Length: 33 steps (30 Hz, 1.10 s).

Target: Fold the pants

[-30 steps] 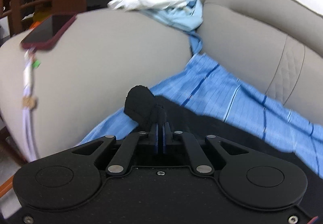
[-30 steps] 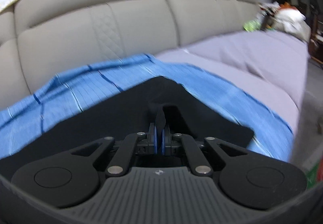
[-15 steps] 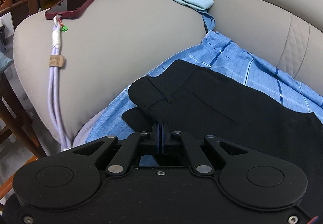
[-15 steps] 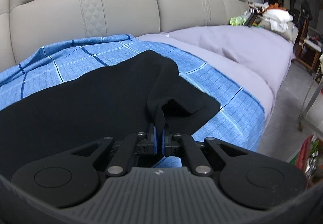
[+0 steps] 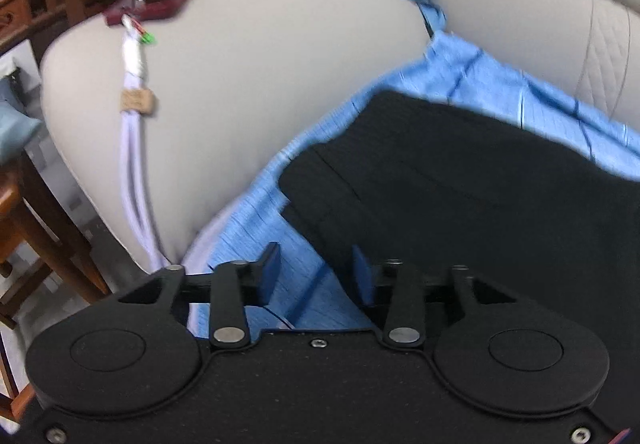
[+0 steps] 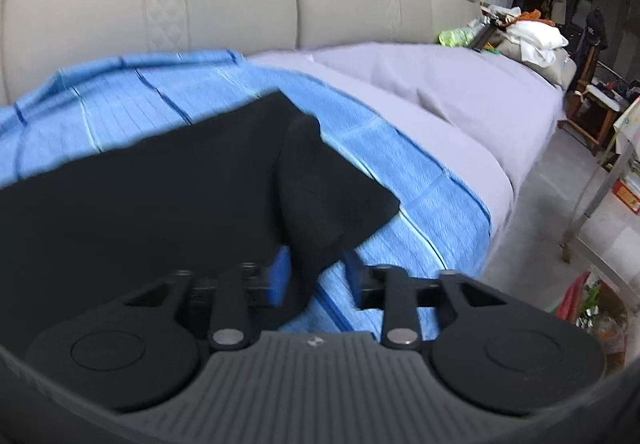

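Black pants [image 5: 480,180] lie folded on a blue checked sheet [image 5: 532,112] spread over a beige leather sofa [image 5: 260,76], with both grippers spread apart at the near edge.

Matte and dark, the pants form a flat layered slab, a stitched band showing at the corner nearest the left gripper [image 5: 316,268], whose fingers [image 5: 270,264] stand apart over the ribbed blue cloth, holding nothing. On the right wrist view the pants [image 6: 160,196] end in a rounded, draped flap that hangs between the separated blue-padded fingers [image 6: 280,276] of the right gripper [image 6: 316,276], unclamped. The sheet [image 6: 420,180] gives way to a smooth lavender cover [image 6: 460,100] further along the seat. A maroon phone [image 5: 160,0] rests on the padded sofa arm, its pale braided cable [image 5: 134,148] trailing down the side. Both grippers sit low, aimed along the seat.
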{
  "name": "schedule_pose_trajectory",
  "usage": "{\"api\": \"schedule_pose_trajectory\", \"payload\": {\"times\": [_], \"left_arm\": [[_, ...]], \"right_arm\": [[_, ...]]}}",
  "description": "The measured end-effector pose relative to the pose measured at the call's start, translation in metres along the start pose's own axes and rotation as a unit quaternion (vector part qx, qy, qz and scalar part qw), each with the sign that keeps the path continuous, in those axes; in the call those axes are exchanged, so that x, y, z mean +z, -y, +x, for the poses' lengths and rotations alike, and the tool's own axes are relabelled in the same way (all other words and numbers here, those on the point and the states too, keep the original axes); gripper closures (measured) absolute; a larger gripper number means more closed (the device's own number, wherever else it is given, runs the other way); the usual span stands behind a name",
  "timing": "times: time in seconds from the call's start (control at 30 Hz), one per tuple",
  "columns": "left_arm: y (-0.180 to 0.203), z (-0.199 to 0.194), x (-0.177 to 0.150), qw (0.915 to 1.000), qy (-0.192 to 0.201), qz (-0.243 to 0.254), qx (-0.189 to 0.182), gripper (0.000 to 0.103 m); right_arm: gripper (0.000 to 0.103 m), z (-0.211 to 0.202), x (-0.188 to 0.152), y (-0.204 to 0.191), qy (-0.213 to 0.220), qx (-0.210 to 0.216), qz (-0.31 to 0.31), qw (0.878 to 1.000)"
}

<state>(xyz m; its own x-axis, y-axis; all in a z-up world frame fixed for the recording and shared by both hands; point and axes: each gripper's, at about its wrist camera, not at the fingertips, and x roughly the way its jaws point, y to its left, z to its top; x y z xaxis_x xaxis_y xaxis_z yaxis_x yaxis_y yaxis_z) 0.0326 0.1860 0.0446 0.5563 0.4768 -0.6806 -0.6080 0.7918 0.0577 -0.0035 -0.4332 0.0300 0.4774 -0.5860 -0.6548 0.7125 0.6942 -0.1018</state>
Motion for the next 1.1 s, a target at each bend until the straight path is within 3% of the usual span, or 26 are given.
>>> {"api": "schedule_pose_trajectory", "payload": {"times": [0.1, 0.17, 0.27, 0.33, 0.43, 0.57, 0.63, 0.7, 0.83, 0.93, 1.0, 1.07, 1.1], "left_arm": [[-0.004, -0.017, 0.008, 0.9989, 0.047, -0.008, -0.008, 0.058], [-0.003, -0.028, 0.011, 0.9961, 0.085, -0.011, -0.022, 0.06], [0.006, -0.036, 0.011, 0.9882, 0.132, 0.0, -0.078, 0.085], [0.015, -0.031, 0.009, 0.9851, 0.14, 0.015, -0.099, 0.084], [0.031, -0.01, 0.004, 0.986, 0.13, 0.031, -0.1, 0.084], [0.035, 0.022, 0.0, 0.9925, 0.083, 0.032, -0.084, 0.083], [0.035, 0.034, -0.005, 0.9939, 0.068, 0.048, -0.071, 0.082], [0.033, 0.035, -0.012, 0.9905, 0.088, 0.075, -0.073, 0.082], [0.029, 0.041, -0.016, 0.9885, 0.099, 0.078, -0.084, 0.081], [0.026, 0.041, -0.015, 0.9885, 0.1, 0.071, -0.09, 0.081], [0.023, 0.04, -0.015, 0.9888, 0.098, 0.067, -0.091, 0.081], [0.023, 0.041, -0.013, 0.9893, 0.097, 0.064, -0.088, 0.08], [0.023, 0.042, -0.012, 0.9895, 0.097, 0.063, -0.087, 0.08]], "right_arm": [[0.032, -0.026, 0.015, -0.017, 0.027, 0.053, -0.004, 0.998], [0.027, -0.042, 0.022, -0.041, 0.043, 0.103, -0.021, 0.994], [0.025, -0.057, 0.026, -0.091, 0.047, 0.197, -0.053, 0.978], [0.025, -0.063, 0.022, -0.14, 0.033, 0.269, -0.089, 0.958], [0.029, -0.072, 0.01, -0.221, 0.011, 0.338, -0.154, 0.928], [0.035, -0.089, -0.004, -0.308, -0.023, 0.45, -0.196, 0.871], [0.035, -0.095, -0.01, -0.342, -0.034, 0.469, -0.214, 0.856], [0.031, -0.096, -0.015, -0.37, -0.045, 0.468, -0.237, 0.85], [0.027, -0.089, -0.027, -0.405, -0.063, 0.441, -0.27, 0.854], [0.043, -0.085, -0.035, -0.415, -0.07, 0.454, -0.284, 0.842], [0.073, -0.094, -0.039, -0.417, -0.062, 0.467, -0.311, 0.825], [0.083, -0.1, -0.043, -0.422, -0.047, 0.462, -0.326, 0.823], [0.095, -0.102, -0.043, -0.423, -0.034, 0.453, -0.327, 0.829]]}}
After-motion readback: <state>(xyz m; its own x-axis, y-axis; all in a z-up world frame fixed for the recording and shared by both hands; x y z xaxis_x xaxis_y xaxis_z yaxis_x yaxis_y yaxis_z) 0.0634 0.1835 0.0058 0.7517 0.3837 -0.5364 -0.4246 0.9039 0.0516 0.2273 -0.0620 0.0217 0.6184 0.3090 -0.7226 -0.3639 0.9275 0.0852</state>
